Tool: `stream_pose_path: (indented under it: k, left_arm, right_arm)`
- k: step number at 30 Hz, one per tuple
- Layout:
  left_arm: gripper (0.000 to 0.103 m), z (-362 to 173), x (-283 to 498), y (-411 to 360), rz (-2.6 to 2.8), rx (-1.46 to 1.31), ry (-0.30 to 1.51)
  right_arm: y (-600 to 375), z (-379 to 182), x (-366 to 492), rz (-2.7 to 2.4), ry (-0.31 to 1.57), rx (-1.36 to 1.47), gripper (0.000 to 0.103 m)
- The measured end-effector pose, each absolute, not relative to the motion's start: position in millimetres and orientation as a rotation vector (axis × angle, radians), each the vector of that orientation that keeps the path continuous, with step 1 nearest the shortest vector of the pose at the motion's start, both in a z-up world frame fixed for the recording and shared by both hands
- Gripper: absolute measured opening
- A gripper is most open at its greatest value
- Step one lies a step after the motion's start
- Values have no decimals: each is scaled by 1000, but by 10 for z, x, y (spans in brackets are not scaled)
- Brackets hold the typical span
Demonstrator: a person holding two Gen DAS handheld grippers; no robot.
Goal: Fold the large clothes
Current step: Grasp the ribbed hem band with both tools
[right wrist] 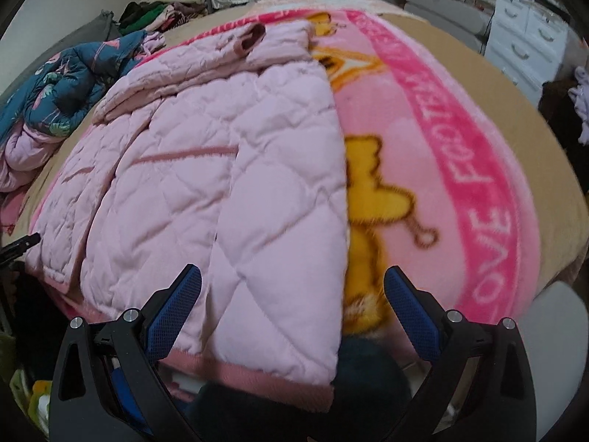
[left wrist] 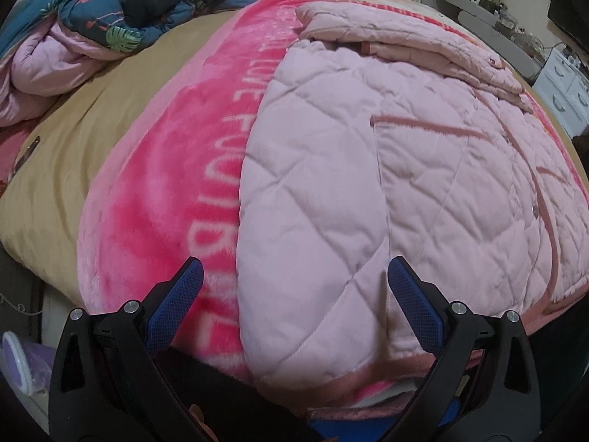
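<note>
A pale pink quilted jacket lies flat on a bright pink fleece blanket that covers the bed. Its sides are folded in, and a sleeve lies folded across the top. In the right wrist view the same jacket fills the left half, with a sleeve cuff at the far end. My left gripper is open above the jacket's near left hem corner. My right gripper is open above the near right hem corner. Neither holds cloth.
A dark blue flamingo-print quilt with pink lining is bunched at the bed's far left. The pink blanket has a yellow bear print and lies on a tan sheet. White drawers stand at the right, and piled clothes behind.
</note>
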State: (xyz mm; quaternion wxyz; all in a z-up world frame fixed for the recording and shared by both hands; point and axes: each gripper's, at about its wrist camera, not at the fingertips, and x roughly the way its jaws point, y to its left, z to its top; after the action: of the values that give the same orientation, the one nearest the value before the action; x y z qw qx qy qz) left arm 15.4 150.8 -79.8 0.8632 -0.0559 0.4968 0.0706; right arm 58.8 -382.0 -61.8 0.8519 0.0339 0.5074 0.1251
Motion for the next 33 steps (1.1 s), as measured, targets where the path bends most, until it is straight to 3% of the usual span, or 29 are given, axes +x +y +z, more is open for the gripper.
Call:
stream_pose_path:
  k: [4, 5, 7, 9, 11, 16, 24, 29, 30, 31, 33]
  left_arm:
    - [94, -836, 97, 1494, 144, -106, 1058]
    - [94, -841, 88, 1489, 142, -106, 1059]
    - [94, -854, 74, 1486, 134, -109, 1065]
    - [94, -861, 73, 1496, 131, -118, 1068]
    - [94, -881, 79, 1515, 129, -135, 1077]
    - [94, -975, 101, 1514, 115, -150, 1114]
    - [92, -1030, 144, 1522, 95, -175, 1131]
    - [64, -1025, 155, 1454, 40, -184, 1126]
    - [46, -1007, 147, 1418, 18, -187, 1117]
    - [36, -989, 134, 1373, 0, -179, 1104]
    - [27, -952, 124, 1244, 4, -98, 1084]
  right_arm:
    - [-3749, -711, 583, 309, 1126, 97, 95]
    - [-3727, -728, 583, 332, 1137, 105, 80]
    - [-3705, -756, 582, 353, 1155, 124, 73]
    - [-3701, -730, 577, 363, 1136, 129, 58]
    - [-3719, -663, 557, 368, 1096, 124, 32]
    - [-3742, -469, 515, 430, 1005, 162, 22]
    - [-3827, -79, 611, 489, 876, 236, 21]
    - [-3812, -54, 623, 499, 886, 229, 22]
    - [-3803, -70, 608, 495, 891, 227, 22]
    - [-3804, -95, 600, 490, 898, 227, 23]
    - [-3787, -151, 580, 490, 918, 217, 24]
